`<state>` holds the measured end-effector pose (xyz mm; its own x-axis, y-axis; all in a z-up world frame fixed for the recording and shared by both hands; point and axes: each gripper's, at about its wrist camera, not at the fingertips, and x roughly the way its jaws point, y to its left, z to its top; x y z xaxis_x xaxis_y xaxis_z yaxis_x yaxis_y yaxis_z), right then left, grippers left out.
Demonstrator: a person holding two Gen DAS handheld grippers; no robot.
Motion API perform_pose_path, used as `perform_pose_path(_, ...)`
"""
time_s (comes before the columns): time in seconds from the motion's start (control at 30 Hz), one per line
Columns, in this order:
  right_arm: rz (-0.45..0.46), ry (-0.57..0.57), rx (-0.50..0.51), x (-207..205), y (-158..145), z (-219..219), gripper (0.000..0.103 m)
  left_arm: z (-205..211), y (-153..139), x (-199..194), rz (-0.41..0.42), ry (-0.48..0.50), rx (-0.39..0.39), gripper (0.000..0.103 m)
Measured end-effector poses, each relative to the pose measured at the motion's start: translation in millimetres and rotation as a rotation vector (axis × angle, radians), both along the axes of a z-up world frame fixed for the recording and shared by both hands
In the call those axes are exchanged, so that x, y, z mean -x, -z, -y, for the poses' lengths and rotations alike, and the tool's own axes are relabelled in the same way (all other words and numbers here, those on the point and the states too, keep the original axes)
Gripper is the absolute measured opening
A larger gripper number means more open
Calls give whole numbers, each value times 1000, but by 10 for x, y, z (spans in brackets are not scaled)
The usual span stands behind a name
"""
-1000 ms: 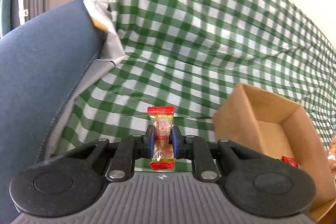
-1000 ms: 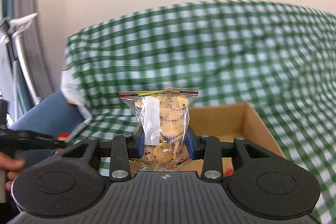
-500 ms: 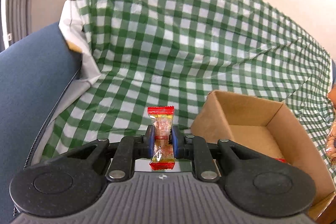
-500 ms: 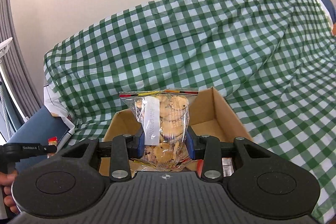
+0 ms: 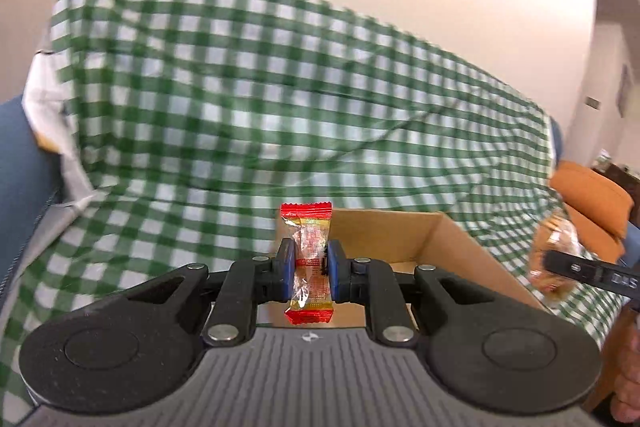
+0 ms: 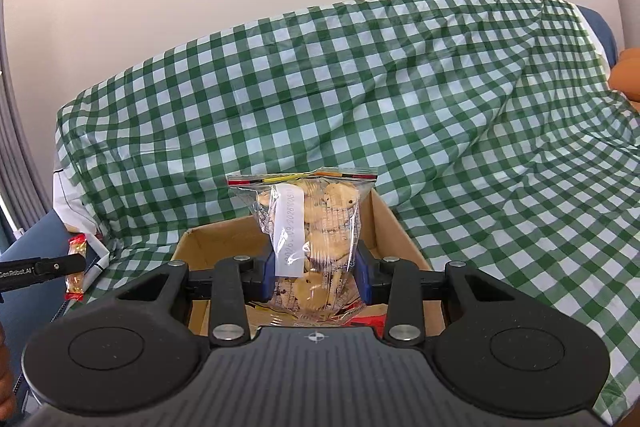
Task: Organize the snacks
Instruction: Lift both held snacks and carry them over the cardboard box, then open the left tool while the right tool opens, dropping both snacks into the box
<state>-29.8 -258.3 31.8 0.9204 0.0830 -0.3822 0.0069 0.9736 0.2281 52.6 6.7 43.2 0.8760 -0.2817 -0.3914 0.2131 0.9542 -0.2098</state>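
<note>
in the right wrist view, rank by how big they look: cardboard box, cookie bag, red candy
1. cardboard box, partly hidden
2. cookie bag, nearer the camera, so its true size against the box is unsure
3. red candy, smallest, off at the left

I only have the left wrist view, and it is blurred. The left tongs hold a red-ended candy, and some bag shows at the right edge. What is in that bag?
Observer: The right wrist view shows it sharply: a clear bag of cookies, a white label strip down its front, clamped in the right tongs.
Operator: Is the cardboard box empty? I see only bare walls.
Observer: No. Just below the cookie bag, red and yellow wrappers lie on the floor of the cardboard box.
Operator: Where is my candy relative to the box?
Observer: The candy sits left of the box's left wall, not over it.
</note>
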Motion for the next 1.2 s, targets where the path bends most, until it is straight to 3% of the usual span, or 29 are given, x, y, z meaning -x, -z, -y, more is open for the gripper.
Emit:
perform_pose_path(0.33,-1,7,19,-22,3,-17,39,300,54,91,34,106,7,18)
perform_pose_path(1.1,13,23,46,-12,2,-6,40,568,109,150,44,236,2,19)
perform_pose_path(1.2,-8,32,57,-35,20,-21,54,606,129,160,43,248,-13,22)
